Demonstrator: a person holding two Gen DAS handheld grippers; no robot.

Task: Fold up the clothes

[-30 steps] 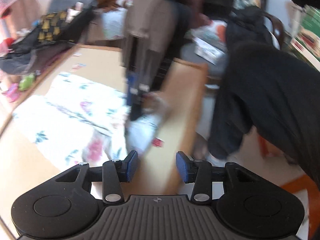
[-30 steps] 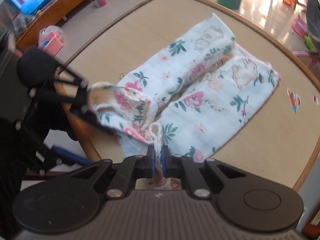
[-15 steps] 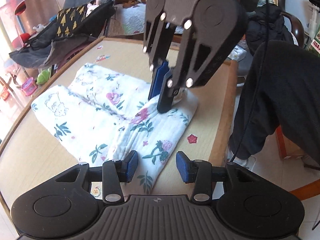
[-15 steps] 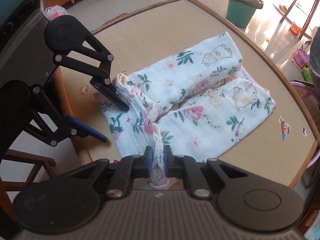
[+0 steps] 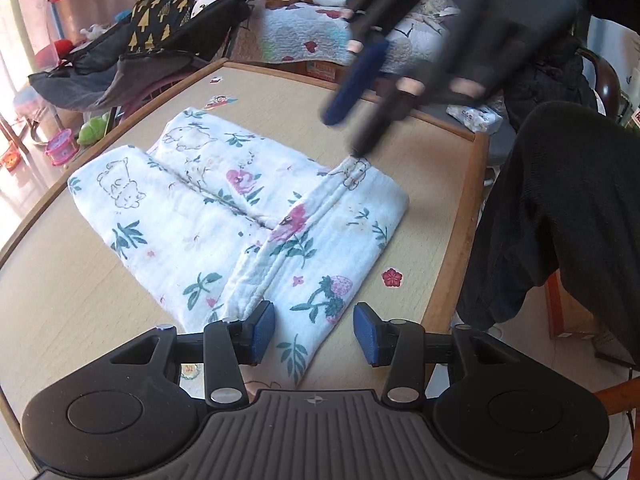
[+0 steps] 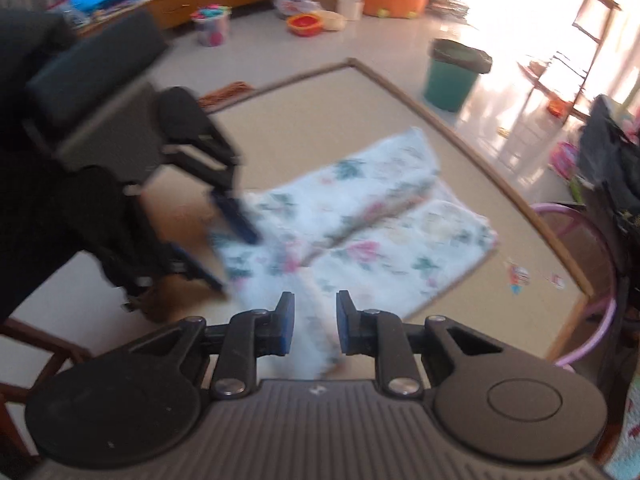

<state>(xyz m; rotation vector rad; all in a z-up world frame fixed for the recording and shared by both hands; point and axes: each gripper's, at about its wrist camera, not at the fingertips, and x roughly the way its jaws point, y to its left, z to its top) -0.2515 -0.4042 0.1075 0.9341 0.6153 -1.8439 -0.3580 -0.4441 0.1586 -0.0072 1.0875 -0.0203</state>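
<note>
We see the floral garment (image 5: 224, 216) lying flat in the middle of the tabletop (image 5: 72, 320), folded so that one flap crosses over the rest toward the near right corner. Taking the garment as our landmark, bare tabletop runs all around it: a broad band on its left out to the curved wooden rim (image 5: 36, 216), a wide stretch beyond it toward the far edge, and a narrower strip on its right, where a red flower sticker (image 5: 391, 278) sits just beside the cloth before the straight wooden edge. Past that edge a dark draped cloth (image 5: 560, 220) hangs close by.

Our left gripper (image 5: 314, 334) hovers over the garment's near corner, its jaws apart with the tip of the cloth lying between them, untouched by either pad. Our right gripper (image 6: 316, 322) has its jaws parted too, with the folded hem (image 6: 316, 336) between them but not pressed; that view is blurred.

Compared with half a second ago, the right jaws, then pinched on the hem, have just been opening, and that gripper now rides higher above the far end of the flap (image 5: 360, 168). The left jaws have just been opening slightly as well. The garment lies as it did.
</note>
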